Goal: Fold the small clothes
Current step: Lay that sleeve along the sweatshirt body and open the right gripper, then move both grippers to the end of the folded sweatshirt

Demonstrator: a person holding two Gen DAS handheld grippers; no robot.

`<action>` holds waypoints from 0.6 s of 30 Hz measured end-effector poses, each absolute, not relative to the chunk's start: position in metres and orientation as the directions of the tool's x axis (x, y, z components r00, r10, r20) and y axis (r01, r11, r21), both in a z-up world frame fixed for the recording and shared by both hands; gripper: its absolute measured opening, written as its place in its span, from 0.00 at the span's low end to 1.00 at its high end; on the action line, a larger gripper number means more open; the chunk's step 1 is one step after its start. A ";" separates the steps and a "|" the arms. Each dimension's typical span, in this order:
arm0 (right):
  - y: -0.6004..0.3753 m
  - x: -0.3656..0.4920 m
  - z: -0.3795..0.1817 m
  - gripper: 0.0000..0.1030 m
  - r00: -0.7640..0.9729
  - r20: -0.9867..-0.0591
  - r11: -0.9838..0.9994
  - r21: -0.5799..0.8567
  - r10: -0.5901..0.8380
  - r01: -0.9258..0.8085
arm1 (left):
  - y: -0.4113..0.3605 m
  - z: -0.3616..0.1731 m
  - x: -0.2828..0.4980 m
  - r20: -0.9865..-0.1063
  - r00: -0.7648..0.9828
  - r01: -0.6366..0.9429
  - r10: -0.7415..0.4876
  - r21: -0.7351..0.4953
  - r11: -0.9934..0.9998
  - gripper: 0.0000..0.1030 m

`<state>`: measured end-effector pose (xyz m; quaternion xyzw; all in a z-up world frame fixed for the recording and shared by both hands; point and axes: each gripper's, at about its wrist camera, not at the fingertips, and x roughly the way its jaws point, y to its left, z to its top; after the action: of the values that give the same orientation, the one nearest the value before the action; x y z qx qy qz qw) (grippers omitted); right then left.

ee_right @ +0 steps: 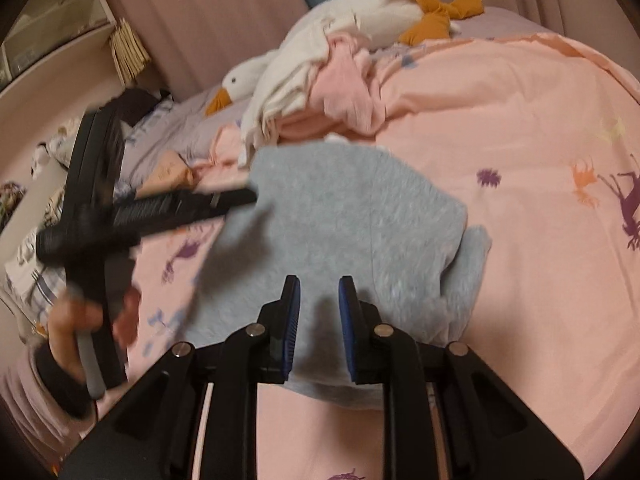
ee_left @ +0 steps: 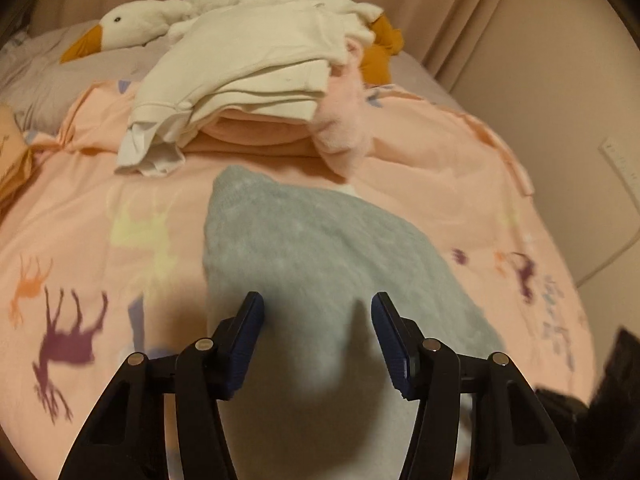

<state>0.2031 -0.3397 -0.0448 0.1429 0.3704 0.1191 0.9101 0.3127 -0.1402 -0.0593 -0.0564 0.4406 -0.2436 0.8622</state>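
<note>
A small grey fleece garment lies folded flat on the pink bedspread. It also shows in the right wrist view. My left gripper hovers open and empty over the garment's near part. Seen from the right wrist, the left gripper reaches the garment's far left edge. My right gripper is open with a narrow gap, empty, over the garment's near edge.
A pile of folded white and pink clothes sits just beyond the grey garment. A white goose plush lies behind it. Curtains and a wall are at the back. A shelf stands at the left.
</note>
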 end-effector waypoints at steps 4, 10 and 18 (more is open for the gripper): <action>-0.340 0.206 -0.065 0.15 0.662 -0.681 0.938 0.330 0.313 -0.104 | -0.142 -0.081 0.340 -0.783 0.431 0.312 -0.448 -0.337 0.888 0.55; -0.335 0.209 -0.079 0.12 0.628 -0.710 0.938 0.332 0.319 -0.101 | -0.141 -0.090 0.349 -0.798 0.405 0.304 -0.446 -0.343 0.889 0.55; -0.346 0.213 -0.041 0.19 0.709 -0.617 0.917 0.385 0.341 -0.105 | -0.112 -0.067 0.297 -0.724 0.444 0.390 -0.528 -0.374 0.841 0.55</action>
<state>0.2127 -0.3458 -0.0413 0.1631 0.3610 0.1226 0.9100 0.2965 -0.1122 -0.0667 -0.0762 0.4523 -0.2710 0.8463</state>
